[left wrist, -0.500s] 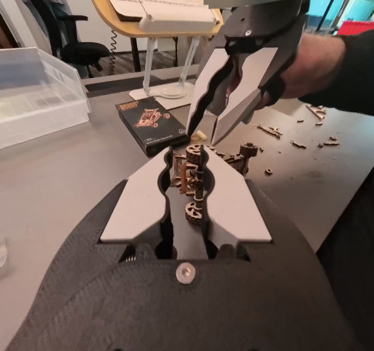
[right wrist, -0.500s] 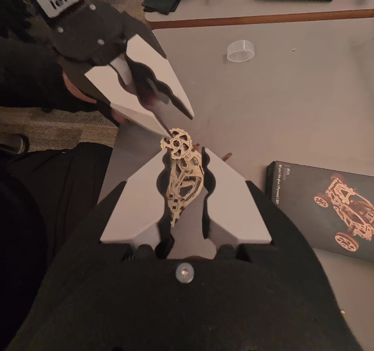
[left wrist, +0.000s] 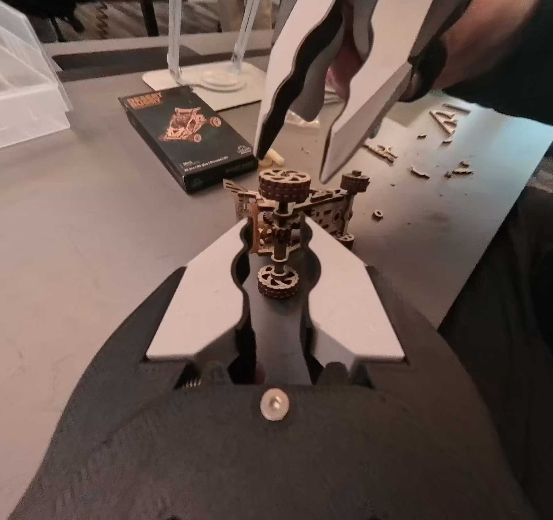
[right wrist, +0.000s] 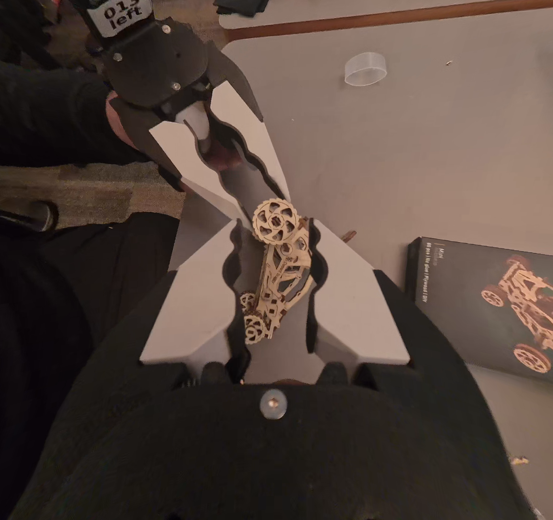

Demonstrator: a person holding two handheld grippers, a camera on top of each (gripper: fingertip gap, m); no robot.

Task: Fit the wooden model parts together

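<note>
A small wooden model car (left wrist: 326, 203) lies on its side on the grey table (left wrist: 89, 236), one toothed wheel facing up. My left gripper (left wrist: 276, 220) is shut on it at the wheel axle. In the right wrist view the car (right wrist: 284, 278) shows from above between my right gripper's fingers, with the left gripper (right wrist: 264, 209) reaching in from the upper left. My right gripper (right wrist: 274, 221) is open and empty, its tips apart just above the car; it also shows in the left wrist view (left wrist: 292, 167).
A black model box (left wrist: 185, 137) lies behind the car, also seen in the right wrist view (right wrist: 484, 305). Wood scraps (left wrist: 419, 170) litter the right side near the table edge. A clear bin (left wrist: 24, 86), a white stand base (left wrist: 209, 80) and a clear ring (right wrist: 365, 68) stand farther off. Less than 4 cm separates the two grippers' tips.
My right gripper has opened wider and come down closer over the car. My left gripper has kept its hold, and its view has tilted so the upper wheel's face shows.
</note>
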